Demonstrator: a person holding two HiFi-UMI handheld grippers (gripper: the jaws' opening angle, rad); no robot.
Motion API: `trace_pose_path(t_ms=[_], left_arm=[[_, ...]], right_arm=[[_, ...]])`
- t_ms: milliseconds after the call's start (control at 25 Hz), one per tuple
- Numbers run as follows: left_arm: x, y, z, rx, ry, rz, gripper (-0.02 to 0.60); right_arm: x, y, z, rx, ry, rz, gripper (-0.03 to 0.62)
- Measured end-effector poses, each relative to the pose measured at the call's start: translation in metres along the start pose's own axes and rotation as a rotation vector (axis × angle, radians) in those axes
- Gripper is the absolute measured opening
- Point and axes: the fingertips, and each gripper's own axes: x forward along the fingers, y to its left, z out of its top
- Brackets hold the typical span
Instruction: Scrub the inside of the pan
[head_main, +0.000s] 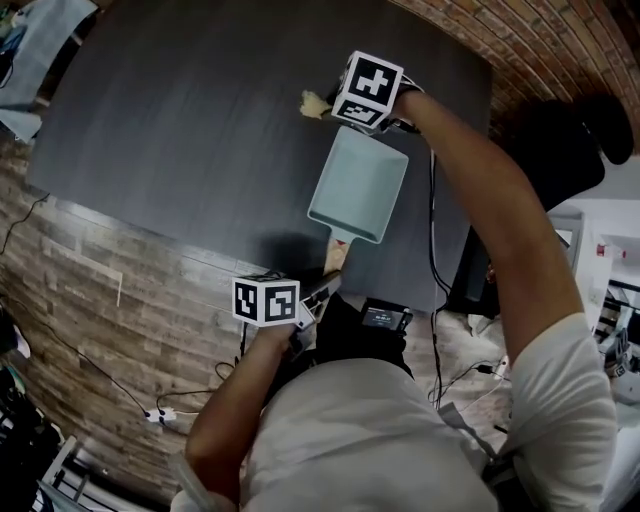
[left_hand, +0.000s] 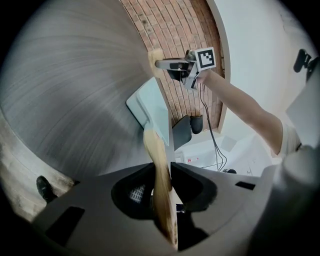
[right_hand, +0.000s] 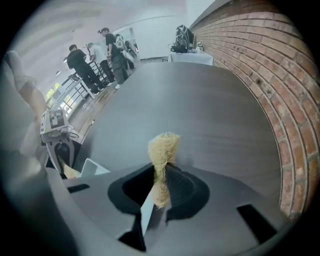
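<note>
A pale green rectangular pan (head_main: 358, 185) lies on the dark table (head_main: 180, 120), its wooden handle (head_main: 338, 258) pointing toward me. My left gripper (head_main: 315, 295) is shut on that handle (left_hand: 160, 170) at the table's near edge; the pan (left_hand: 150, 107) appears tilted in the left gripper view. My right gripper (head_main: 322, 106) hovers just past the pan's far end, shut on a tan fibrous scrubber (head_main: 314, 103). In the right gripper view the scrubber (right_hand: 163, 147) is pinched at its waist between the jaws, its tuft sticking out in front. A corner of the pan (right_hand: 92, 167) shows at lower left.
A brick wall (right_hand: 260, 75) runs along the table's right side. Several people (right_hand: 95, 62) stand far beyond the table's end. A black chair (head_main: 560, 140) sits to the right. Cables (head_main: 165, 412) lie on the wooden floor.
</note>
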Motion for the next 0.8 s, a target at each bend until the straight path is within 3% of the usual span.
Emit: trace_pose_path(t_ms=[200,440,800], left_arm=[[0.000,-0.001,-0.001,-0.003,-0.009,-0.001,0.104],[-0.002,-0.001,0.001,-0.007,-0.039,0.014,0.104],[-0.010,0.005,0.010,-0.032,-0.135,0.058,0.103]], right_arm=[[0.019,0.004,0.011,-0.079,0.094,-0.039,0.077],[0.041,0.008,-0.007,-0.146,0.257,-0.099,0.077],[0.043,0.022,-0.019,-0.112,0.316,-0.085,0.077]])
